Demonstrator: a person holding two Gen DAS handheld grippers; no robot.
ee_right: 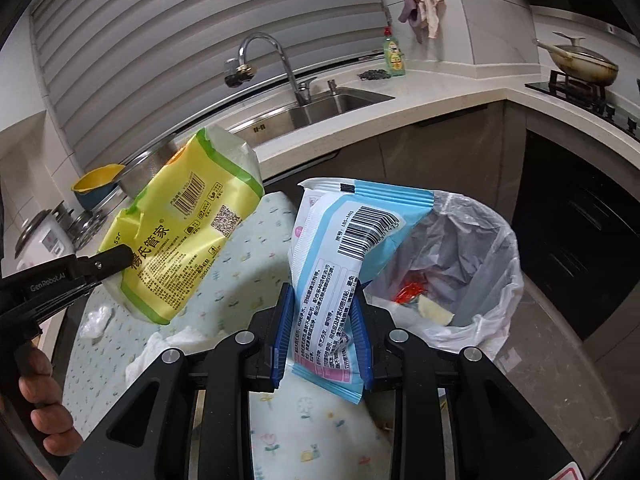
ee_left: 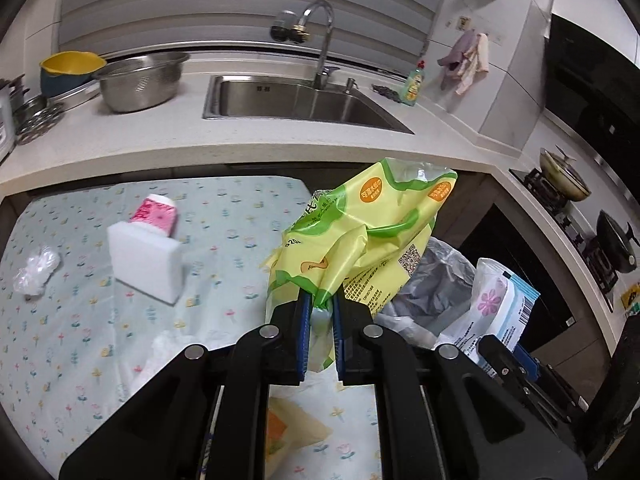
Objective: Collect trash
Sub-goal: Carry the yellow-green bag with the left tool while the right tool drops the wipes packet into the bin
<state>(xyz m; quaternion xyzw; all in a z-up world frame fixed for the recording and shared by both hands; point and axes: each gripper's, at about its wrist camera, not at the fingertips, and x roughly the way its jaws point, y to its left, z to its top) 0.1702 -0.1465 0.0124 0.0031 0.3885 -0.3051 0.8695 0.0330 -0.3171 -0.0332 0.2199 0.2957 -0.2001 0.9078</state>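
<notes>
two wrappers gripped, held above the surface (ee_left: pixel 72 320)
yellow wrapper (ee_left: pixel 360 232) pinched by left gripper (ee_left: pixel 321 304) fingers; blue-white wrapper (ee_right: pixel 344 248) clamped by right gripper (ee_right: pixel 322 308); lined bin (ee_right: pixel 480 248) at 2 o'clock.

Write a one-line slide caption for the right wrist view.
Right tool grips a blue-and-white plastic wrapper beside the plastic-lined trash bin.

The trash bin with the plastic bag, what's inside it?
Inside the trash bin lie a red wrapper and a pale yellowish scrap on the grey liner. The blue-and-white packet held in front hides the near left part, so anything there cannot be seen.
</notes>
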